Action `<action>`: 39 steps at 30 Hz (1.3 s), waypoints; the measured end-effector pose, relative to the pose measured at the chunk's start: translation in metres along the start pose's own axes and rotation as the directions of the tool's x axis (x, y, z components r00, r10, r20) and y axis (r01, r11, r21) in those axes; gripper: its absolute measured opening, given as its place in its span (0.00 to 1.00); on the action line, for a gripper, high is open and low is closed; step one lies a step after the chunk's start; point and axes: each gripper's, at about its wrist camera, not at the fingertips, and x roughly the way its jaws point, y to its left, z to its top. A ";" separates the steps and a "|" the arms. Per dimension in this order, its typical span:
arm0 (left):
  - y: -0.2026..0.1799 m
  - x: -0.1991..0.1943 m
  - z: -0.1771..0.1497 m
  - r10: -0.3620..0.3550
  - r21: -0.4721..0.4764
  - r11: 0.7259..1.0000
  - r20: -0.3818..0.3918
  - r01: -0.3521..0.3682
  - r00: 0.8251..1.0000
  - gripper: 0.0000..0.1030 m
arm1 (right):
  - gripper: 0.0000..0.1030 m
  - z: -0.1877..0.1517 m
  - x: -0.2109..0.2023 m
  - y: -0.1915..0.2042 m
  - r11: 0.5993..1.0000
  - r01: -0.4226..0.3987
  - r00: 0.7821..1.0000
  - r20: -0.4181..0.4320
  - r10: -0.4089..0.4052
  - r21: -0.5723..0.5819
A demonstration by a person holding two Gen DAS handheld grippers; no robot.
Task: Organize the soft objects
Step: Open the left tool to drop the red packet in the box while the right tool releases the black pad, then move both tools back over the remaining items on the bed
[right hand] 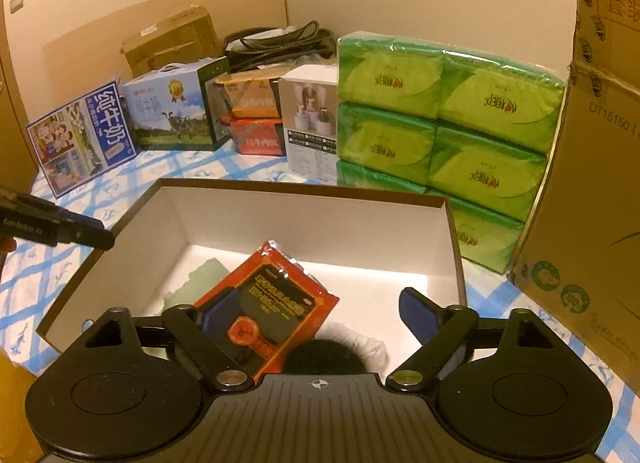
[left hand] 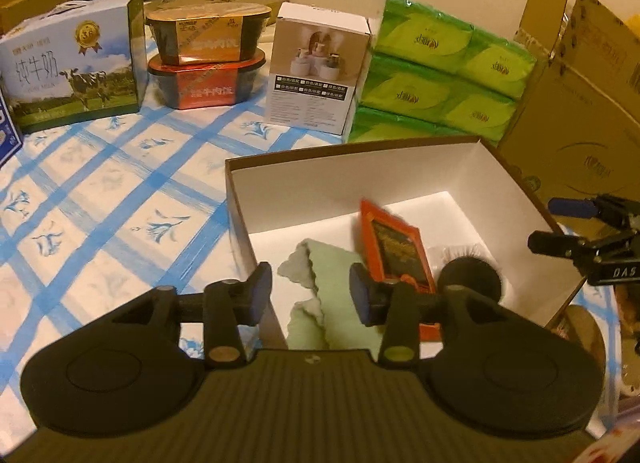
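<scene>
An open box [left hand: 352,167] with white inside walls lies on a blue-checked cloth. In it are a pale green cloth [left hand: 336,275], a red and black packet [left hand: 396,247] and a black fluffy thing [left hand: 472,267] with a white fringe. My left gripper [left hand: 311,291] is open above the green cloth, its pads clear of it. My right gripper [right hand: 316,307] is open wide over the box [right hand: 304,187]. The red packet [right hand: 276,299] lies tilted between its fingers, against the left one and apart from the right one. The right gripper [left hand: 552,225] also shows at the box's right rim.
Behind the box stand stacked green tissue packs [left hand: 440,71], a white product box [left hand: 316,67], two stacked food bowls [left hand: 204,59] and a milk carton [left hand: 76,63]. A large cardboard box [left hand: 580,103] stands to the right. The blue-checked cloth [left hand: 120,183] spreads to the left.
</scene>
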 end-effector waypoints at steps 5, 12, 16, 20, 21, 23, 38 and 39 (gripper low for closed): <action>0.005 -0.014 -0.008 0.042 -0.028 0.999 0.015 -0.041 0.999 0.39 | 0.86 -0.001 -0.005 -0.001 1.000 -0.005 1.000 -0.003 0.005 0.013; 0.012 -0.067 -0.034 0.108 -0.063 0.992 0.042 -0.105 0.993 0.39 | 0.85 -0.019 -0.046 -0.010 1.000 0.007 1.000 0.005 -0.007 0.016; 0.003 -0.106 -0.061 0.166 -0.048 0.985 0.056 -0.163 0.985 0.39 | 0.85 -0.033 -0.080 -0.016 0.999 -0.002 1.000 0.011 0.001 0.050; -0.007 -0.140 -0.095 0.197 -0.056 0.979 0.049 -0.194 0.979 0.40 | 0.85 -0.054 -0.119 -0.015 0.998 0.010 1.000 0.017 -0.011 0.059; -0.011 -0.148 -0.104 0.208 -0.060 0.977 0.047 -0.205 0.977 0.40 | 0.85 -0.059 -0.127 -0.015 0.998 0.014 1.000 0.013 -0.015 0.063; -0.020 -0.165 -0.124 0.222 -0.071 0.973 0.045 -0.218 0.974 0.40 | 0.85 -0.072 -0.145 -0.015 0.997 0.021 1.000 0.007 -0.021 0.078; -0.120 -0.209 -0.218 0.138 -0.105 0.985 0.007 -0.136 0.990 0.39 | 0.75 -0.183 -0.245 0.000 0.985 0.091 0.994 -0.067 -0.082 0.144; -0.130 -0.206 -0.223 0.117 -0.106 0.988 0.004 -0.116 0.993 0.39 | 0.75 -0.190 -0.249 0.003 0.985 0.093 0.994 -0.072 -0.083 0.148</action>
